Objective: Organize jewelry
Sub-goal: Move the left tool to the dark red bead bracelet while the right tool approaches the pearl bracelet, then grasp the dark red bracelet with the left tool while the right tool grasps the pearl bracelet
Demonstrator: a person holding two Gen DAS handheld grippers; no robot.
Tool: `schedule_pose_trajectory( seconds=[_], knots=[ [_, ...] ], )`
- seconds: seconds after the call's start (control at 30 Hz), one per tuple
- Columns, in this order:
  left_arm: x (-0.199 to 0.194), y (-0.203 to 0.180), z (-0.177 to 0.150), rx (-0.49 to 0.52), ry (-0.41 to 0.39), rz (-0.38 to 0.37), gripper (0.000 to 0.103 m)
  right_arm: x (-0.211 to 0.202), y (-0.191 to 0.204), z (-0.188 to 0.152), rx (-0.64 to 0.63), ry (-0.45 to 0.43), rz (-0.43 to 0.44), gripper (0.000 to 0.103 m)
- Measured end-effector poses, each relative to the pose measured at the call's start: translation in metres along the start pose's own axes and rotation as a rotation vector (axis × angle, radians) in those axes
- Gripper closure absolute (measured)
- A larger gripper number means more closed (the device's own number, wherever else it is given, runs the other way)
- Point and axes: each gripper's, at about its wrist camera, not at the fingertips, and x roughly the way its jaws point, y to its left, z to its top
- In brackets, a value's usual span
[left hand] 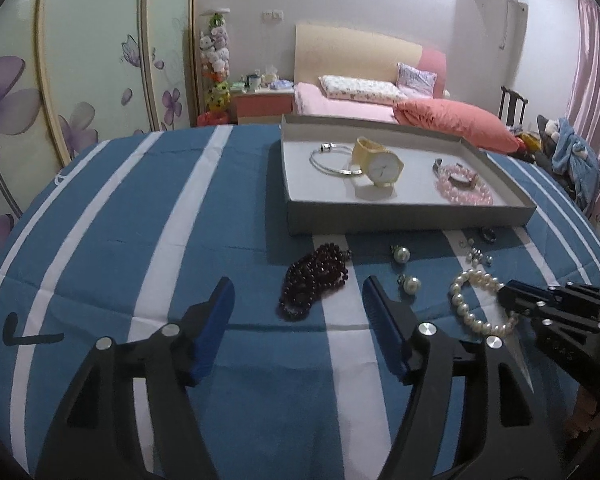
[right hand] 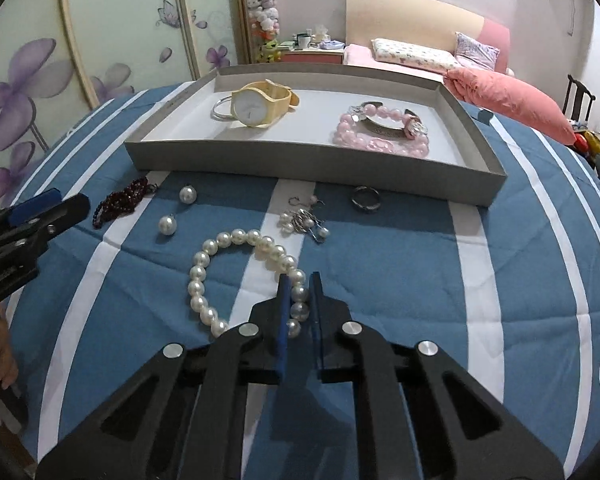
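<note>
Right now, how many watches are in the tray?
2. A yellow watch sits toward the tray's left end, leaning on a silver bangle. A small pink watch lies across the pink beads at the right end. None looks hidden.

Both wrist views look steeply down, close over the striped bedspread (left hand: 240, 208), sharing the grey tray (right hand: 312, 168).

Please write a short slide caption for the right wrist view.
Right gripper closes on white pearl bracelet before grey tray.

Home bedroom, bed (left hand: 352, 100) with pillows, floral wardrobe doors (left hand: 80, 80), nightstand (left hand: 264, 106)
</note>
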Motion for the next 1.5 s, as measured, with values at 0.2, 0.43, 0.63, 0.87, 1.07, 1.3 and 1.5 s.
schedule_pose_trajectory(
  seconds=[0.2,0.43,0.63,0.87,1.07,1.3,1.5],
  knots=[
    [0.012,-0.007,0.002,0.033,0.054,0.01,0.034,-0.011,-0.039,-0.01,0.12,-0.009,-0.067,0.093],
    [0.038,-0.014,0.01,0.052,0.136,0.02,0.034,-0.013,-0.058,-0.011,0.173,-0.016,-0.064,0.093],
    [0.05,-0.014,0.016,0.038,0.165,0.025,0.034,-0.012,-0.059,-0.01,0.175,-0.017,-0.046,0.093],
    [0.052,-0.014,0.018,0.052,0.156,0.028,0.056,-0.011,-0.06,-0.009,0.179,-0.017,-0.039,0.093],
    [0.049,-0.021,0.018,0.081,0.147,0.004,0.088,-0.011,-0.06,-0.01,0.183,-0.018,-0.034,0.093],
    [0.04,-0.015,0.017,0.054,0.112,-0.034,0.094,-0.016,-0.063,-0.011,0.197,-0.05,-0.011,0.093],
    [0.015,-0.014,0.011,0.043,0.035,-0.085,0.094,-0.03,-0.057,-0.012,0.184,-0.137,0.014,0.093]
  ],
)
